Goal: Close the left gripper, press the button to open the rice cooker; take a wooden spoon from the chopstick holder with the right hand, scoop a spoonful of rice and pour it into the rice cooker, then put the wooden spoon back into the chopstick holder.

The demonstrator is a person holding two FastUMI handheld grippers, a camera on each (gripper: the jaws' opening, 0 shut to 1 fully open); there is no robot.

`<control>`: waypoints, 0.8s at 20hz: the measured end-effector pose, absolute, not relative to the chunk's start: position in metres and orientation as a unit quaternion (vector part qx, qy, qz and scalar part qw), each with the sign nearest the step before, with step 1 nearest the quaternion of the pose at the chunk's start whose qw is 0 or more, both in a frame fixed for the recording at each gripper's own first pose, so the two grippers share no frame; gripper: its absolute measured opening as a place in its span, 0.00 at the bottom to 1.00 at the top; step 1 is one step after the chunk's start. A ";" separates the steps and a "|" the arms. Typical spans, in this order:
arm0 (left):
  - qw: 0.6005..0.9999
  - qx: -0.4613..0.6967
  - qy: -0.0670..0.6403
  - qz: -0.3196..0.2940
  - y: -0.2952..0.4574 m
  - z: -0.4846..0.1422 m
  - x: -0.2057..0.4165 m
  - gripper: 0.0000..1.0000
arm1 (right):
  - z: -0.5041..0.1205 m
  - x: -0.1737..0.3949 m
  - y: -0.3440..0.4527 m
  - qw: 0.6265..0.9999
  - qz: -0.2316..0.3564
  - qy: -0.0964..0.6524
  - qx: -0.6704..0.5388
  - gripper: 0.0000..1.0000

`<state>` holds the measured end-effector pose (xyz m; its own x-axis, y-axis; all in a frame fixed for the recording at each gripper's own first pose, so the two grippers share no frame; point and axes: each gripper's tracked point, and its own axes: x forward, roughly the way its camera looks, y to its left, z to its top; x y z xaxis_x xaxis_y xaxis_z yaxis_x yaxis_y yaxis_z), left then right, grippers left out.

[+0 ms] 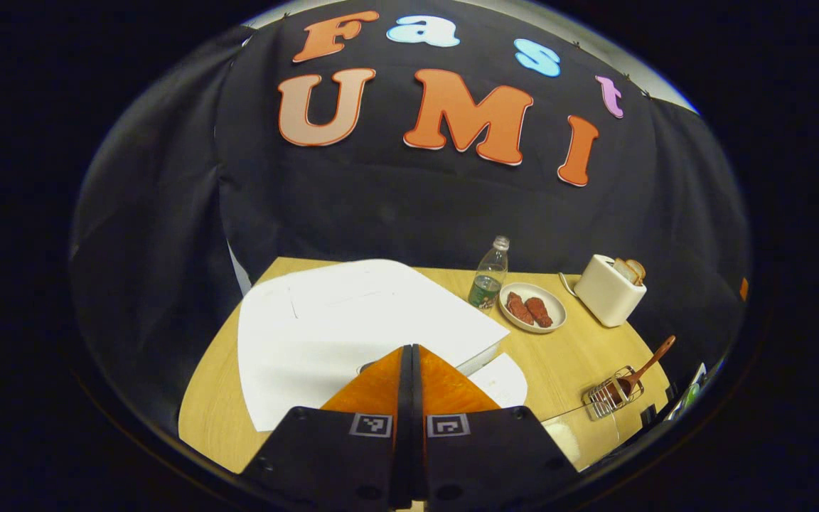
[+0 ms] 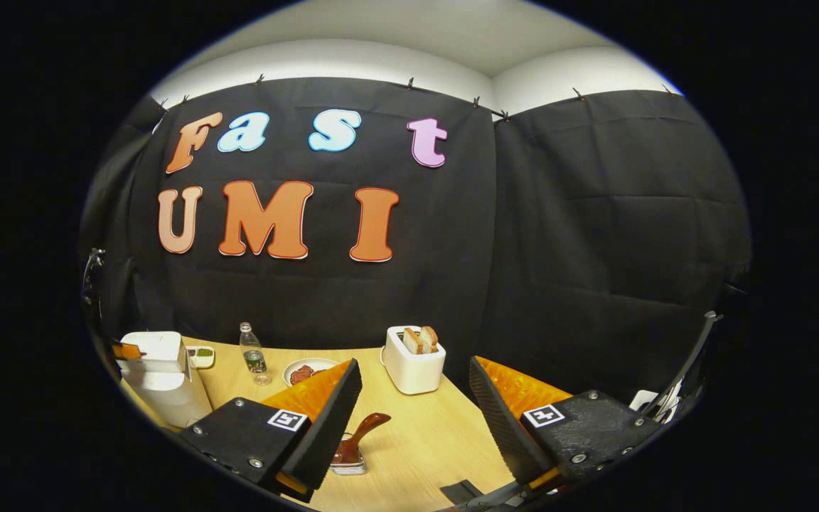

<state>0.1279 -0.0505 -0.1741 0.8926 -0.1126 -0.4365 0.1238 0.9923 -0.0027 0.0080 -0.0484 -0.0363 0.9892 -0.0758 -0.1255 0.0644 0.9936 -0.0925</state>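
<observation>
The white rice cooker [image 1: 352, 320] lies right under my left gripper [image 1: 409, 347], which is shut with its tips over the front edge of the lid. In the right gripper view the cooker [image 2: 161, 387] stands at the far left, lid down, with the left gripper [image 2: 127, 350] at its top. My right gripper [image 2: 415, 364] is open and holds nothing. Just below its left finger [image 2: 331, 416], the wooden spoon [image 2: 361, 432] leans in the wire chopstick holder [image 2: 349, 464]. The same spoon [image 1: 650, 364] and holder [image 1: 610, 397] sit at the table's right edge.
On the wooden table [image 1: 566, 355] stand a water bottle [image 1: 489, 276], a plate of red food [image 1: 532, 307] and a white toaster [image 1: 608, 290] with bread. A white sheet [image 1: 502, 380] lies by the cooker. A small dish [image 2: 202, 354] sits behind the cooker.
</observation>
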 end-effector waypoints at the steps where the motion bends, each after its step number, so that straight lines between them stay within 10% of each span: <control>1: 0.977 0.018 0.203 -0.056 -0.048 -0.156 0.128 0.04 | -0.036 0.007 -0.049 0.997 -0.034 0.063 -0.042 0.94; 16: 0.999 -0.005 0.050 0.005 0.017 -0.009 0.053 0.05 | -0.066 0.022 -0.025 0.998 0.019 0.064 0.010 0.96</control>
<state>0.0532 0.0170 -0.0094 0.9949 0.0103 -0.1006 -0.0113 0.9999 -0.0094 0.0220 -0.0247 -0.0662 0.9911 0.0383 -0.1279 -0.0357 0.9991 0.0228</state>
